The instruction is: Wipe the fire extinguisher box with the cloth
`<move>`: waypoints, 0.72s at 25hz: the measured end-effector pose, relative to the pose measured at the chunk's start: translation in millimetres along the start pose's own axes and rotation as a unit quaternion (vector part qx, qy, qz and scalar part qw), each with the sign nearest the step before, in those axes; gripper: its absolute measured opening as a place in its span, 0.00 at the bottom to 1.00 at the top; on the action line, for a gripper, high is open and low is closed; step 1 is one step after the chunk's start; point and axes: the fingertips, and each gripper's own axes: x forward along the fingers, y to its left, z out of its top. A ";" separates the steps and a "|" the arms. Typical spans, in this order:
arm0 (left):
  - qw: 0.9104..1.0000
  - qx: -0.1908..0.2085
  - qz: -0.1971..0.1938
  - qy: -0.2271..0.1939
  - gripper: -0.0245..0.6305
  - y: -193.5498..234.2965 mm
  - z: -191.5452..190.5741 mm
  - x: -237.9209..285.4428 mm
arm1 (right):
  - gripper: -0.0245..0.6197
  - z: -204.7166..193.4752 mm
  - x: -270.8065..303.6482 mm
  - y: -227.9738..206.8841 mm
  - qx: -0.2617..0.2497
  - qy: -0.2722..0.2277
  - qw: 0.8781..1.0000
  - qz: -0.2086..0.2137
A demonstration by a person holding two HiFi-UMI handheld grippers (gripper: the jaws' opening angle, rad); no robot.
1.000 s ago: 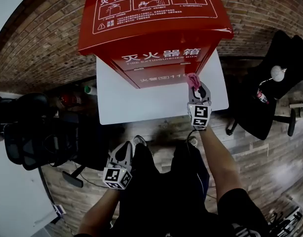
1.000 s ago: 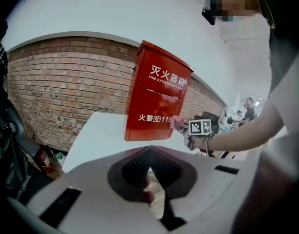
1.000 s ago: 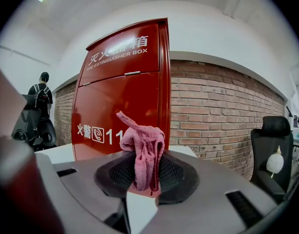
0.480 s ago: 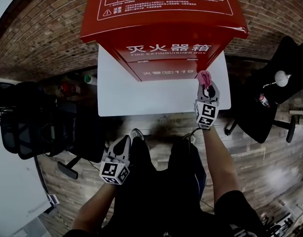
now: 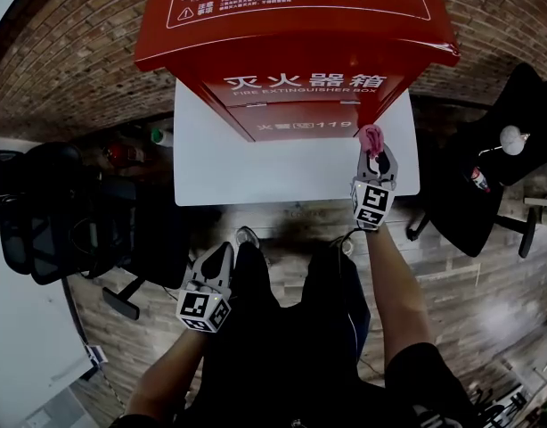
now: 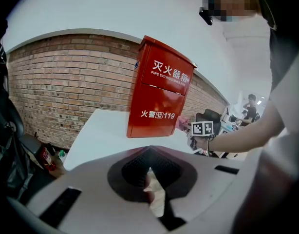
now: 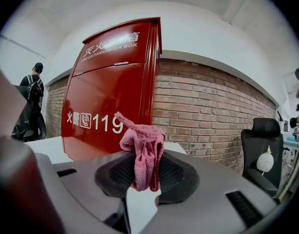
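Fire extinguisher box (image 5: pixel 296 61), red, stands on a white table (image 5: pixel 220 168) in the head view, ahead of both grippers. The right gripper (image 5: pixel 372 150) reaches forward with its jaws closed on a bunched pink cloth (image 5: pixel 371 136). The cloth sits at the jaw tips, right at the box's lower front right corner; whether it touches the box cannot be told. The left gripper (image 5: pixel 224 252) hangs low, well short of the table's near edge.

In the left gripper view, the jaws are pressed together with nothing held between them. The fire extinguisher box stands ahead of the tips, well apart. The right gripper appears ahead and to the right of those tips, beside the box's base.

In the right gripper view, the jaws clamp the cloth's middle, so its folds bulge above the tips and its ends hang below. The box's front fills the space ahead and to the left of the jaws. A brick wall (image 7: pixel 203 111) lies ahead and to the right.
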 end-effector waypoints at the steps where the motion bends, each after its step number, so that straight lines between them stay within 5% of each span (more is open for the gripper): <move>1: 1.000 0.000 0.001 0.001 0.06 0.8 -0.9 0.1 | 0.21 -4.8 1.0 0.7 0.001 0.004 1.000 0.000; 18: 1.000 -0.001 0.005 0.003 0.06 22.7 -0.4 -6.6 | 0.21 -37.4 10.5 13.3 0.005 0.032 0.999 -0.022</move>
